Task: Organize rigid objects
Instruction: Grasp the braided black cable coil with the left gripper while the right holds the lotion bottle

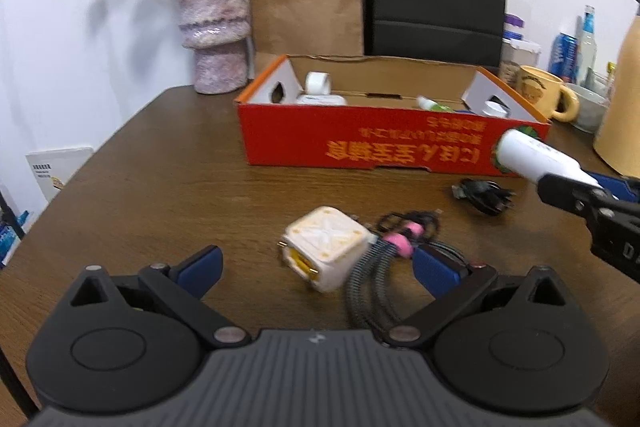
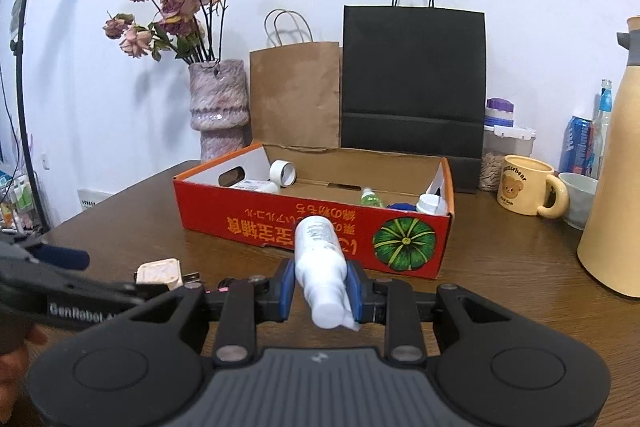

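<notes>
Because the white bottle [image 2: 320,263] belonged in the red box [image 2: 312,227] with the other hard items, you held it clenched in your right gripper [image 2: 320,291] just short of the box, while your left gripper [image 1: 316,263] spread its fingers [image 1: 200,267] around the cube charger [image 1: 326,253] on the desk [image 1: 160,167].

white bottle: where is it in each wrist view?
Left wrist: white bottle far right, held by the right gripper, before the red box.
Right wrist: bottle centre, clamped between the fingers.
Shared landmark: red box.
</notes>
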The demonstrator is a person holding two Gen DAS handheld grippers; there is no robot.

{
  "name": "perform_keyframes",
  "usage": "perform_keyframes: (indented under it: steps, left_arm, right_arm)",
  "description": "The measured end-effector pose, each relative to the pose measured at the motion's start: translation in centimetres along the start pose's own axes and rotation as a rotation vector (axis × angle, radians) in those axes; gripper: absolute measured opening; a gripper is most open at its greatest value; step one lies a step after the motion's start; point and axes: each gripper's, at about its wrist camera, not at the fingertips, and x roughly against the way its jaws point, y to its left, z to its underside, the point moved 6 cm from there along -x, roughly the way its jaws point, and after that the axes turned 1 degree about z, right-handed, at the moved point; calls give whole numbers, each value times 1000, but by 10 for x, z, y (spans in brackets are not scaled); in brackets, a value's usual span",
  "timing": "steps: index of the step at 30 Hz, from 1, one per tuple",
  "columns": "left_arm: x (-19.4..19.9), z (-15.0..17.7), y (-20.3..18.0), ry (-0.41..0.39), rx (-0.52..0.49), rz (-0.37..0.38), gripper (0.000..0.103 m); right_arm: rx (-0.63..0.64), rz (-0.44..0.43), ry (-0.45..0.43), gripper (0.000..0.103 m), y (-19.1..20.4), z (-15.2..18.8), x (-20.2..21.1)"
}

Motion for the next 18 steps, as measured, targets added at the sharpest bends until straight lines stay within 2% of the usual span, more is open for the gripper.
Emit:
perform_keyframes:
  steps: [9, 18]
  left_arm:
    - [-4, 11, -41, 41, -39, 46, 103]
    - [-18, 15, -62, 96, -30, 23, 103]
  right_arm:
    - [3, 14, 0, 27, -18, 5, 8]
    - [9, 31, 1, 27, -42, 9, 14]
